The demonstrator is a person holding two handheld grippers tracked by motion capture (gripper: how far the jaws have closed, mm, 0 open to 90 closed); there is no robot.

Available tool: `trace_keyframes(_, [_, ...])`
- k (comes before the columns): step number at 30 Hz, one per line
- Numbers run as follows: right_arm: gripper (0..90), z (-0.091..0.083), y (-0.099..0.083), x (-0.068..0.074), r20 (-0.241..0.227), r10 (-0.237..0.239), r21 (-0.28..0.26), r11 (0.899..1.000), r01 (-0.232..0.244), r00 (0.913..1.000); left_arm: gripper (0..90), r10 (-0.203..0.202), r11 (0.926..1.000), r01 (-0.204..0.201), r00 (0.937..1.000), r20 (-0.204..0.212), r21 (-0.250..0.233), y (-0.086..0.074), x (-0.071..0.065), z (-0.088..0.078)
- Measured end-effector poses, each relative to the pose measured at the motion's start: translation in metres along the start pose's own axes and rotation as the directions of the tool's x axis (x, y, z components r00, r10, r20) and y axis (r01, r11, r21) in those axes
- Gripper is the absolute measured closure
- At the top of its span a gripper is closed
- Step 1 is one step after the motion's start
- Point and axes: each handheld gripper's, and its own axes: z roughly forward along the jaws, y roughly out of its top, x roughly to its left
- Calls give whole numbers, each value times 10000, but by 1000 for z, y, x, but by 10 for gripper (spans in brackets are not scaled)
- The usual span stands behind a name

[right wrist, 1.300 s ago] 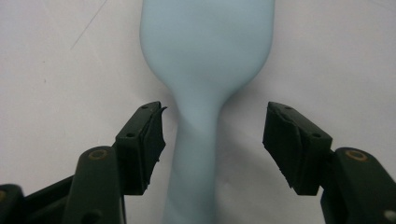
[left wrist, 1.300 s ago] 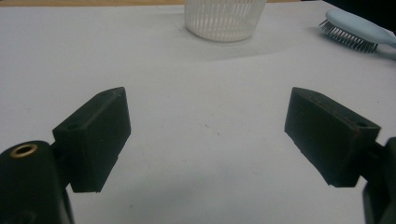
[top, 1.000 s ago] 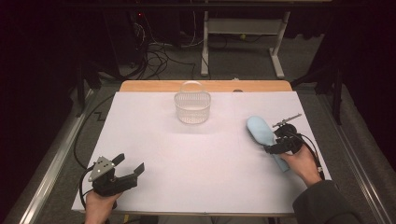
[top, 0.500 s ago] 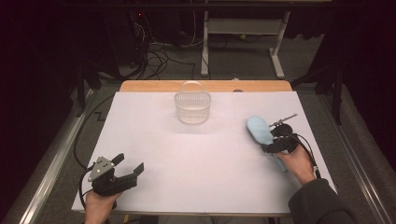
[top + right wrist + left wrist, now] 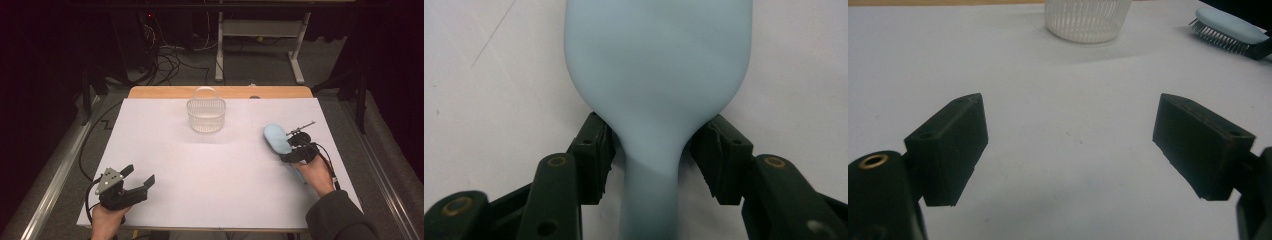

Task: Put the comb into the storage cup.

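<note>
Jaws of the right gripper straddle the neck of a light blue hairbrush, where the head narrows into the handle; they have just been closing, and the left pad seems to touch the neck while a thin gap shows at the right pad, so no firm pinch is seen. From the high view the hairbrush lies on the white table cover toward its right side, well apart from the white slatted basket near the far edge. At the near left corner, the left gripper hovers over bare cover, jaws spread wide with nothing between them.
</note>
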Motion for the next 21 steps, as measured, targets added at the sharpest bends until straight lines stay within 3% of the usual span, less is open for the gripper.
trace_keyframes(13, [670, 0, 3, 2, -117, -154, 256, 9995, 157, 9998, 138, 17, 10000, -17, 10000, 14, 8, 0, -1, 0])
trace_keyframes(21, [691, -1, 3, -1, -227, -349, 262, 9990, 355, 9991, 138, 29, 10000, -29, 10000, 78, -11, 0, -1, 1])
